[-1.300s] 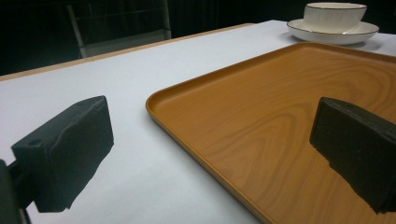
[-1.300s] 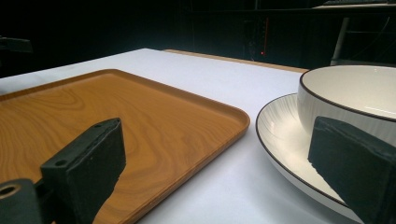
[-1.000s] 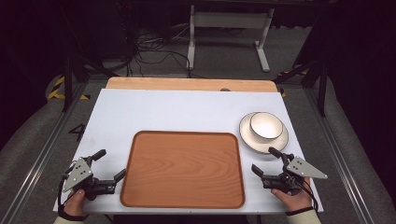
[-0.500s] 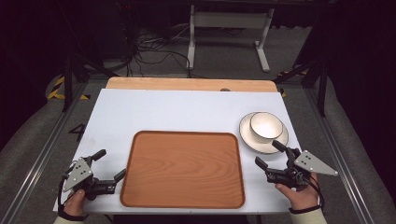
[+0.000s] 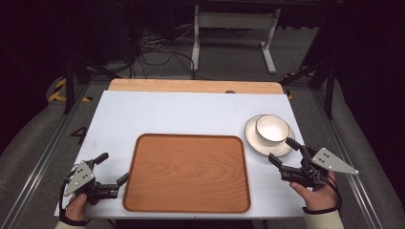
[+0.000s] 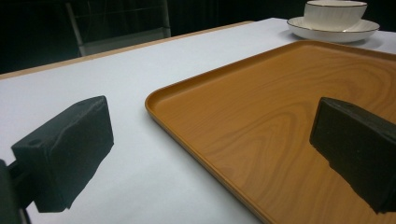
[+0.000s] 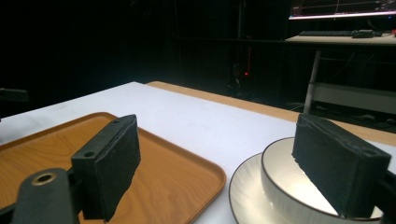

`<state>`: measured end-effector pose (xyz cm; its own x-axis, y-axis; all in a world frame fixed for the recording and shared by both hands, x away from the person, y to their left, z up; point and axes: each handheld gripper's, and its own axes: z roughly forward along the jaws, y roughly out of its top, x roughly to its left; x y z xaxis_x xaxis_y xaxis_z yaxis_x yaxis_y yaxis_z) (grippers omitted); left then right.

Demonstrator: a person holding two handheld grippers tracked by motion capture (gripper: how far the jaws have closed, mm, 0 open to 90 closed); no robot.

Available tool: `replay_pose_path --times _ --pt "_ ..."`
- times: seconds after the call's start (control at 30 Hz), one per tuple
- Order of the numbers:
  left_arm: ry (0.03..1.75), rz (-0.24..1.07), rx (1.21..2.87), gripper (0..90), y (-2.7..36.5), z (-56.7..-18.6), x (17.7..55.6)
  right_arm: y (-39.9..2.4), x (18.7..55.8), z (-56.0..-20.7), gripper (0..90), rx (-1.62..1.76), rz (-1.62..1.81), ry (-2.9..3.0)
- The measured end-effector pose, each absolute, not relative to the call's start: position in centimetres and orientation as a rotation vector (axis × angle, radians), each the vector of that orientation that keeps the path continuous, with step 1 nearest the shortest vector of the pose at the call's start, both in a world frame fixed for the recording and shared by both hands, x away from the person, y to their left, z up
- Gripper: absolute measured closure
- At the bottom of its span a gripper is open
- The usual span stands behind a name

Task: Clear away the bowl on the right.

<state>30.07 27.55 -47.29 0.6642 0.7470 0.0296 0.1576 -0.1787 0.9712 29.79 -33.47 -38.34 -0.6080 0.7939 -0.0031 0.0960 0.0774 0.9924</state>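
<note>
Bowl (image 5: pixel 271 129) stands upright on a white saucer (image 5: pixel 260 145) at the right side of the bench (image 5: pixel 191 114), just beside the far right corner of the wood tray (image 5: pixel 187 172); bowl and saucer have a thin dark rim line. Right tongs (image 5: pixel 282 151) are near the saucer's front edge, held in the right hand (image 5: pixel 319 191), w/ jaws wide apart and nothing between them; jaws have just been closing a little, but the gap is big and no pad touches the bowl. In the right gripper view the bowl (image 7: pixel 299 186) is low and right, partly behind the right-side jaw, and the tray corner (image 7: pixel 205 172) is between the two jaws further down; whether that jaw is above the bowl or beside it, I cannot tell. Left tongs (image 5: pixel 114 169) are at the near left corner of the tray, in the left hand (image 5: pixel 76 205), also wide and empty. In the left gripper view one jaw is over the white bench top (image 6: pixel 116 84) and the other over the tray (image 6: pixel 261 121), so the tray edge runs between them; bowl and saucer (image 6: pixel 334 28) are far off at the top right. Tray has nothing on it. Bench has a light wood strip (image 5: pixel 191 86) at the far edge.
</note>
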Motion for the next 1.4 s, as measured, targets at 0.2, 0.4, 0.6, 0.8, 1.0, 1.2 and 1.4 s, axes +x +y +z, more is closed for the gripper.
replay_pose_path --times 0.2,0.4,0.6,0.8,1.0,1.2,1.4 --pt "0.74 0.62 1.703 0.2 27.5 -47.3 30.1 -33.7 30.2 -37.8 17.5 0.897 1.568 1.787" --pt "0.741 0.619 1.701 0.2 27.6 -47.3 30.1 -34.0 31.0 -36.9 21.8 0.905 1.541 1.797" --pt "0.741 0.618 1.704 0.2 27.6 -47.3 30.1 -34.7 32.5 -36.3 22.5 0.918 1.483 1.793" --pt "0.743 0.619 1.697 0.2 27.6 -47.3 30.1 -35.5 34.3 -35.9 22.5 0.95 1.471 1.789" --pt "0.743 0.618 1.702 0.2 27.6 -47.3 30.1 -35.8 35.8 -35.3 24.7 0.989 1.46 1.791" --pt "0.743 0.618 1.701 0.2 27.6 -47.3 30.1 -35.8 36.9 -35.0 25.4 0.996 1.425 1.806" --pt "0.744 0.62 1.701 0.2 27.6 -47.3 30.1 -35.7 38.3 -34.7 33.6 1.005 1.42 1.82"
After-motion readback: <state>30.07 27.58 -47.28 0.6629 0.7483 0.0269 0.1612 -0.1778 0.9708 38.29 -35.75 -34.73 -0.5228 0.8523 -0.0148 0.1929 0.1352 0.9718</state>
